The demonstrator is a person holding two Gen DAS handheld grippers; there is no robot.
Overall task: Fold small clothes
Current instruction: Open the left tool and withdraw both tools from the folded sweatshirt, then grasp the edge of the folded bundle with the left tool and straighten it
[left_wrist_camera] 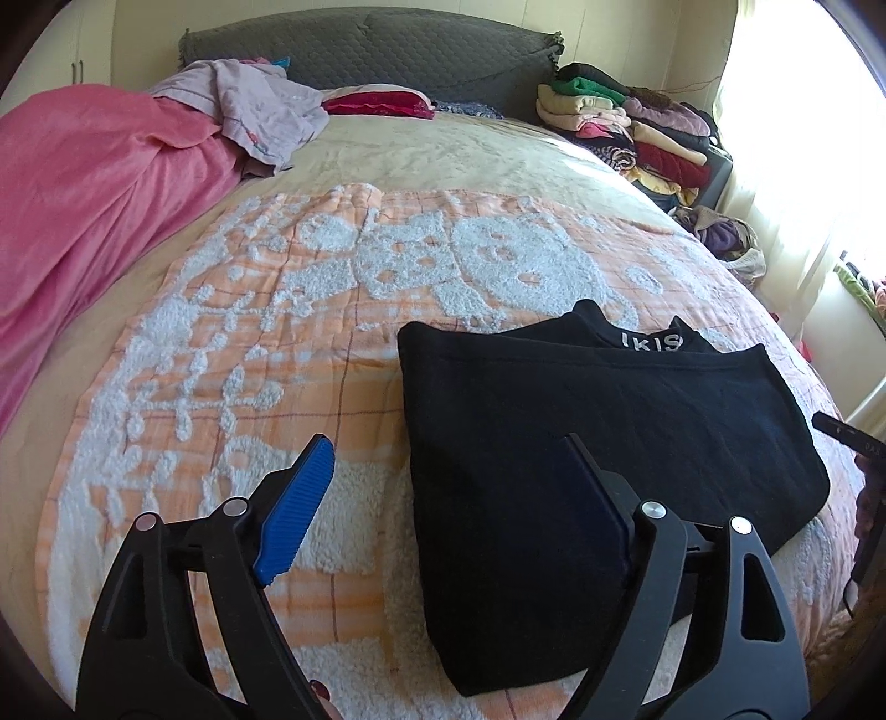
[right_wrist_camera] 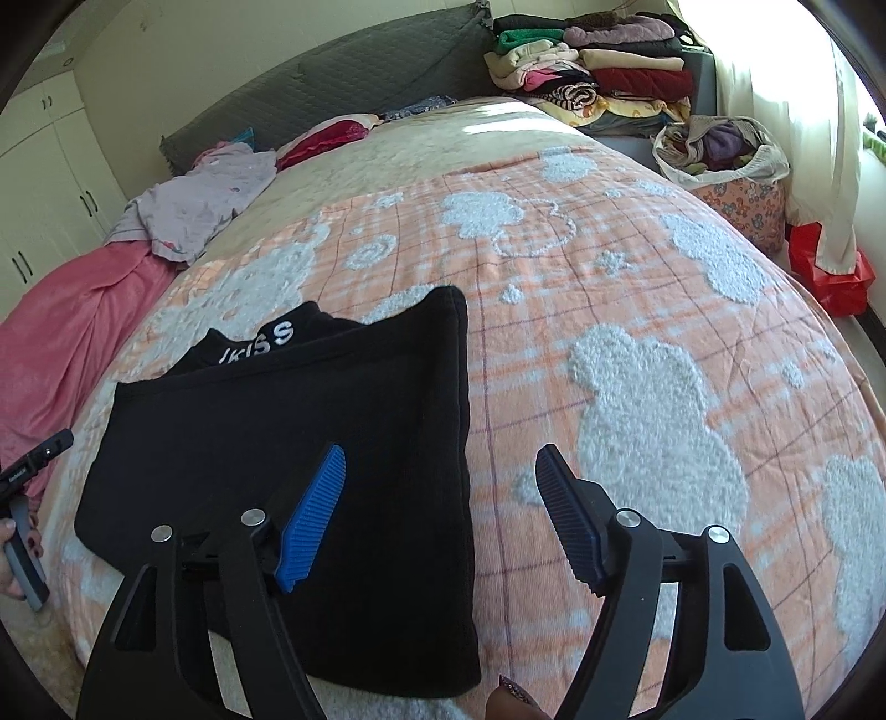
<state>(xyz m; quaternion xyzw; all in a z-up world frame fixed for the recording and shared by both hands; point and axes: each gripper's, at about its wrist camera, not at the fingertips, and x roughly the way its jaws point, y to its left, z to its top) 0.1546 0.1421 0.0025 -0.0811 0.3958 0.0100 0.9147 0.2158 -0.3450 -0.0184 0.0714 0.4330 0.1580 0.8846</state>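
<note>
A black garment (left_wrist_camera: pixel 581 443) with white lettering on its collar lies folded flat on the orange and white bedspread (left_wrist_camera: pixel 232 343). It also shows in the right wrist view (right_wrist_camera: pixel 310 443). My left gripper (left_wrist_camera: pixel 448 459) is open and empty, hovering over the garment's near left edge. My right gripper (right_wrist_camera: pixel 440 471) is open and empty, hovering over the garment's near right edge. The left gripper's body shows at the left edge of the right wrist view (right_wrist_camera: pixel 27 471).
A pink blanket (left_wrist_camera: pixel 83 221) and a lilac garment (left_wrist_camera: pixel 260 111) lie at the bed's left. A pile of folded clothes (left_wrist_camera: pixel 626 127) stands at the back right by the grey headboard (left_wrist_camera: pixel 365 50). A bag of clothes (right_wrist_camera: pixel 720 149) sits beside the bed.
</note>
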